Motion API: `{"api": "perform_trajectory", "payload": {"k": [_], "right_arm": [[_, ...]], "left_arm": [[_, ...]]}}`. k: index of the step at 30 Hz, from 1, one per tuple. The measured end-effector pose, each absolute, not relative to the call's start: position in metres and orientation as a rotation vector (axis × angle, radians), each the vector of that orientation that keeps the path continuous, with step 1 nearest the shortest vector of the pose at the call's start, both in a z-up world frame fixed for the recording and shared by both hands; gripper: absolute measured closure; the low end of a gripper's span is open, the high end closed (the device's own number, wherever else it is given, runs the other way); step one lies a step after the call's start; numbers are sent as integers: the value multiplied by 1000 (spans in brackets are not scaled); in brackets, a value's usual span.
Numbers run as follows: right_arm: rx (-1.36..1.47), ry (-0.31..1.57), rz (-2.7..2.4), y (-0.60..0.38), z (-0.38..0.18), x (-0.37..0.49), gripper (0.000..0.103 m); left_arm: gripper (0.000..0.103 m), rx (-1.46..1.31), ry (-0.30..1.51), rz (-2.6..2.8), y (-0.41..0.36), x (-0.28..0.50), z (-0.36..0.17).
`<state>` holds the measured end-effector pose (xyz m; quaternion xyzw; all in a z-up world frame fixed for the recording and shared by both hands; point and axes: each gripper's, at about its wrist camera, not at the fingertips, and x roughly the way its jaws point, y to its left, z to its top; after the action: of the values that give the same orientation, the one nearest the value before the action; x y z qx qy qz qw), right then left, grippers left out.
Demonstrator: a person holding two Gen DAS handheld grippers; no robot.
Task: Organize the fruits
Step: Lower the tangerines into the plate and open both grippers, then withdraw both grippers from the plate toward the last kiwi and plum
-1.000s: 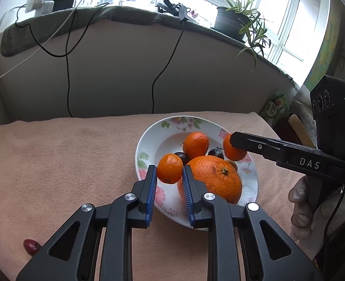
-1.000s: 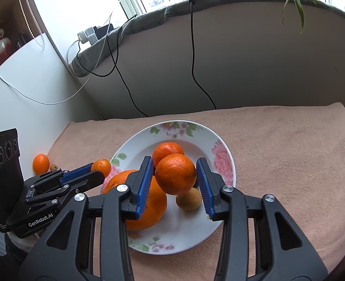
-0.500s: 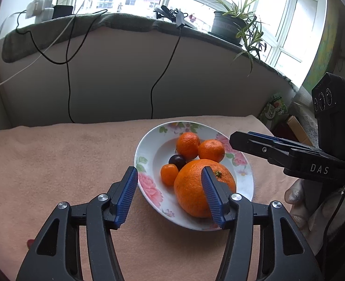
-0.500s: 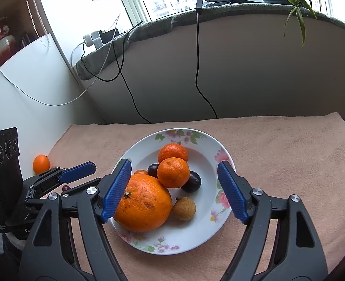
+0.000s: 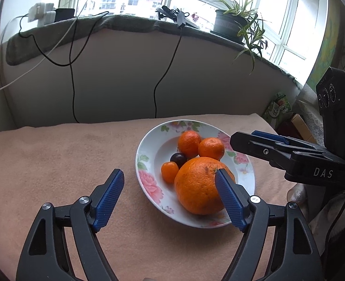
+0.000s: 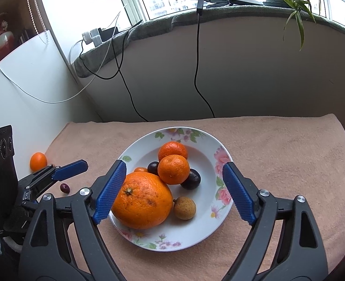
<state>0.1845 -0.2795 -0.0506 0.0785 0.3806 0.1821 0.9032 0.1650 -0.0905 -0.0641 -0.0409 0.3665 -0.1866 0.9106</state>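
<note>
Orange fruit piled in the floral plate (image 6: 221, 157), both tools spread wide and empty.

Left tool (image 5: 170, 201) hangs over the plate's near-left rim, its right finger masking part of the big orange (image 5: 200, 185); right tool (image 6: 173, 193) straddles the pile. Ahead of it sit two tangerines (image 6: 173, 169), dark plums (image 6: 191, 179) half hidden, a brown longan (image 6: 184, 208). Off left on the bench (image 6: 289, 154): a lone tangerine (image 6: 38, 161), a small dark fruit (image 6: 64, 187), hard to identify.

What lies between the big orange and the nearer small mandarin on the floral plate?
Nothing: in the right wrist view the big orange touches the nearer small mandarin on the floral plate.
</note>
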Motion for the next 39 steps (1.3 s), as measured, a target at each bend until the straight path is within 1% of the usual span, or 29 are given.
{"api": "perform_trajectory", "payload": {"k": [13,20,21,23,31,39], "right_arm": [[169,722,358,-279,-37,157,16],[190,684,391,-271,-32,133,16],[187,678,388,-270,-32,130,15],[177,678,377,-267,-31,124,0],[167,657,378,-255,-24,97,0],[76,661,458,-216,-19,80,0]], "left_arm": [[23,-83,734,-364,-81,134,-57],[23,-87,729,-328,-67,103,-57],[23,-92,729,-324,-64,97,-58],[23,-93,734,-310,-59,87,-59],[23,-121,736,-225,-22,48,-63],[23,-167,735,-124,31,30,-69]]}}
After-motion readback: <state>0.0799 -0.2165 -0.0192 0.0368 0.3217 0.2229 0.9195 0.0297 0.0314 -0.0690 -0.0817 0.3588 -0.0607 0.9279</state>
